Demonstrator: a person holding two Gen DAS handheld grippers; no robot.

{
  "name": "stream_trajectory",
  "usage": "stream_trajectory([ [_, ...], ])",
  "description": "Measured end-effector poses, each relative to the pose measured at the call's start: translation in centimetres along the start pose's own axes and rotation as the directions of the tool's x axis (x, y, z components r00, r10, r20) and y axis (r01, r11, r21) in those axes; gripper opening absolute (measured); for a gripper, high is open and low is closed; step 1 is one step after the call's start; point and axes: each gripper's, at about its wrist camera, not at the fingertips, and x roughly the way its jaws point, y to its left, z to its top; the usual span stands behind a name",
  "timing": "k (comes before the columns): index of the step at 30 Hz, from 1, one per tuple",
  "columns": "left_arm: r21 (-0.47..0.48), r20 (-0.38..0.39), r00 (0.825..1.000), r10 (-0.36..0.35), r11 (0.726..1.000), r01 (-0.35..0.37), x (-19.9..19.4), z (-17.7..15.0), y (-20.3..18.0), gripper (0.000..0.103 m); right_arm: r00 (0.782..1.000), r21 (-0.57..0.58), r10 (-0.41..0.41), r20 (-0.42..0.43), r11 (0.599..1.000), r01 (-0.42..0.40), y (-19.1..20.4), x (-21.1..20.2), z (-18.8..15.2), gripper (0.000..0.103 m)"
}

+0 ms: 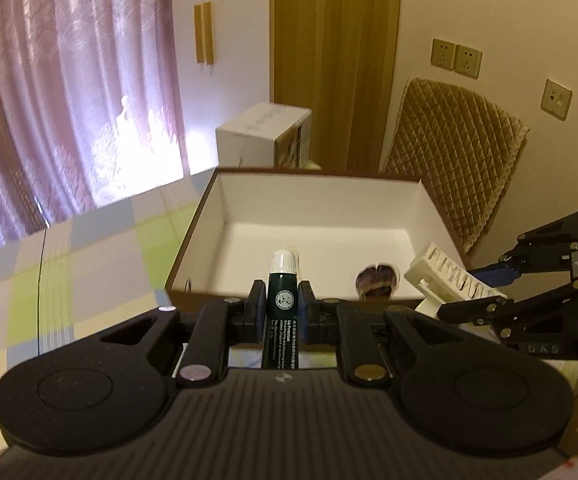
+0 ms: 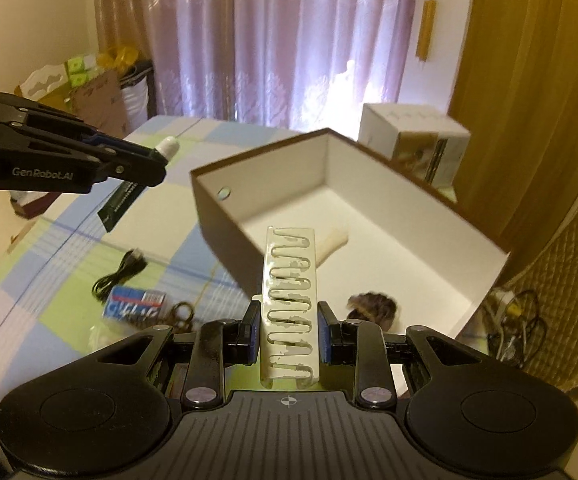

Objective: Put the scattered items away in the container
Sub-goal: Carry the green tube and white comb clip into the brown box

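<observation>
**Both grippers loaded and nearing the box; several items remain on the table**

Left wrist view: the left gripper [image 1: 283, 312] is closed on a dark green tube [image 1: 283, 312] with a white cap, held upright between its blue pads, cap pointing toward the box [image 1: 313, 200]. The tube sits just in front of the box's near wall, not yet over its floor. The box is open-topped, brown outside and white inside. Inside it, close to the near wall, lies a brownish fluffy item [image 1: 377, 282]. At the box's right side the right gripper [image 1: 485, 284] comes in, clamped on a white slotted plastic piece [image 1: 449, 276] that overlaps the box's right rim.

Right wrist view: the right gripper [image 2: 289, 328] grips the white slotted plastic piece [image 2: 289, 280] upright, its far end reaching over the box's [image 2: 369, 160] near wall. Inside the box lie a pale cylindrical object [image 2: 331, 242] near the middle of the floor and the brownish fluffy item [image 2: 373, 306] toward the near corner. Left of the box, the left gripper [image 2: 145, 160] holds the tube [image 2: 125, 196] above the checked tablecloth [image 2: 49, 248]. Still on the cloth, left of the box: a black cable [image 2: 119, 276], a blue-and-white packet [image 2: 135, 306] and a brown looped item [image 2: 181, 314] beside it.

Judging by this, the tidying is partly done: two things are in, two are in transit awaiting release, and at least three remain to be collected.
</observation>
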Motion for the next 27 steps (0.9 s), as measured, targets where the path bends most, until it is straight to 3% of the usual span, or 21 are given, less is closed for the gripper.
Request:
stream_trajectory([
  [12,0.022,0.028,1.000,-0.011,1.000,0.010,3.6,4.2,-0.4,0.012,0.998,0.037,-0.045,0.035,0.998,0.044,-3.1,2.0,2.9,0.025],
  [27,0.033,-0.063,0.998,-0.014,0.999,0.016,10.1,6.2,1.0,0.013,0.998,0.144,-0.060,0.010,0.988,0.058,-6.9,6.5,4.6,0.025],
])
